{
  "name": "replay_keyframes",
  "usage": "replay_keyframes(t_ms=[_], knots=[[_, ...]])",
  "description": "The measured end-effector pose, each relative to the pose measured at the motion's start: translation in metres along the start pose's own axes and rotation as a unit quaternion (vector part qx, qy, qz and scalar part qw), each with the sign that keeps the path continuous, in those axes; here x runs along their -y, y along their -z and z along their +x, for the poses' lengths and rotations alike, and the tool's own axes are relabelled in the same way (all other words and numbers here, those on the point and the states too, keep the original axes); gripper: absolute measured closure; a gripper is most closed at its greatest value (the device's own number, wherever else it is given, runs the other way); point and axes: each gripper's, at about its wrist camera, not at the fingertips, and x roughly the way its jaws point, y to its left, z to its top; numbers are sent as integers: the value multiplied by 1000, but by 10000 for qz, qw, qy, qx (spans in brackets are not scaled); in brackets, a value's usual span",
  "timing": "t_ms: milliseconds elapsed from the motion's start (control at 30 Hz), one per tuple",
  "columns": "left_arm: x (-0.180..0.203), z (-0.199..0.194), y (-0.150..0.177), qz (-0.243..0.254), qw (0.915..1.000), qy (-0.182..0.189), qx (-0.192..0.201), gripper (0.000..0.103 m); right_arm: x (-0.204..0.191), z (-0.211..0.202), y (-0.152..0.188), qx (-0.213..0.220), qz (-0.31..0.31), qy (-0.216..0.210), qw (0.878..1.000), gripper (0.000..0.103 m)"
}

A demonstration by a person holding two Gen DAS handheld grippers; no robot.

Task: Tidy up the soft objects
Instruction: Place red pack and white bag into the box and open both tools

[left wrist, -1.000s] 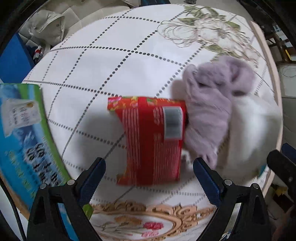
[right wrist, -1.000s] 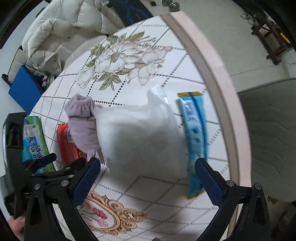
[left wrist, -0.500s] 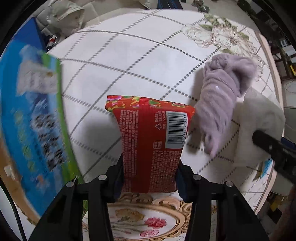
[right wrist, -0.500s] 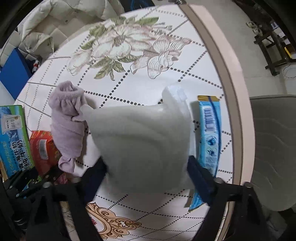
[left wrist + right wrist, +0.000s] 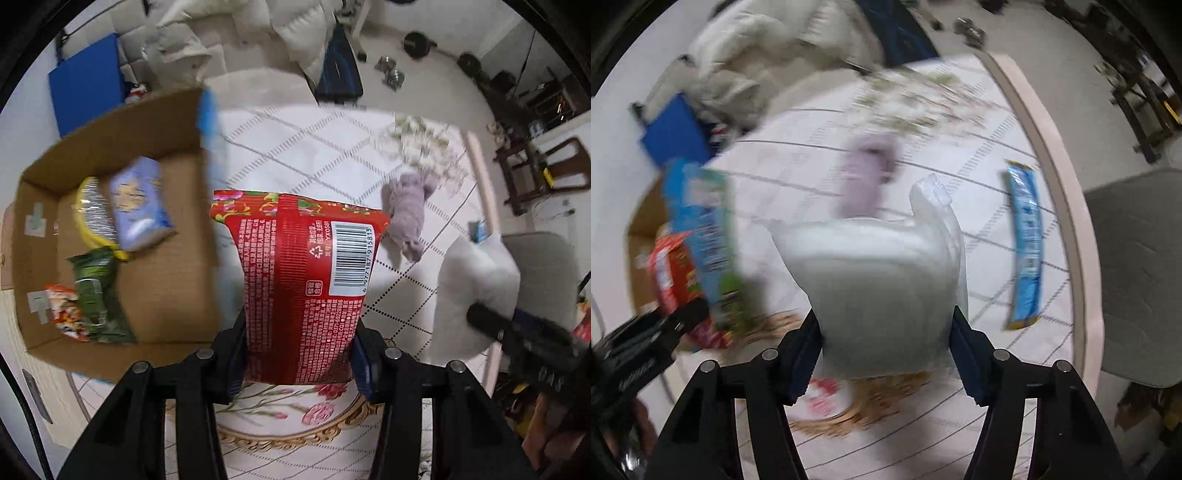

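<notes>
Several packets already lie in the cardboard box (image 5: 173, 295). The left gripper (image 5: 297, 363) clamps the red packet (image 5: 303, 280) just right of the box, and the right gripper (image 5: 886, 354) clamps the white pouch (image 5: 882, 291) farther right. Left on the table beyond the box: the lilac cloth (image 5: 408, 210) and blue bar (image 5: 1025, 243).

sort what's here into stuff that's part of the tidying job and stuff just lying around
Part of the job:
- red packet in left hand-held gripper
- white bag in right hand-held gripper
- purple sock
- blue wrapper
- cardboard box

Lying about:
- white jacket
- wooden chair
</notes>
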Motion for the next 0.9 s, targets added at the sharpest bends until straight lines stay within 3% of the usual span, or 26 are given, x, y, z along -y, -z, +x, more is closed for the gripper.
replay_keyframes(t_ms=[167, 333, 567, 833, 900], knots=[[-63, -54, -17, -149, 9995, 12, 285, 59, -83, -45, 13, 293, -511, -500, 9970, 36], [-150, -78, -38, -409, 9978, -406, 314, 59, -194, -44, 20, 247, -978, -806, 9916, 36], [-253, -19, -74, -854, 9919, -875, -357, 59, -284, 18, 20, -114, -939, -429, 9946, 36], [-298, 45, -91, -1018, 9849, -943, -1036, 58, -309, 91, 5, -478, -802, 166, 9955, 36], [-304, 58, -92, -1059, 9828, -819, -1270, 57, -309, 106, 0, -596, -781, 318, 9947, 31]])
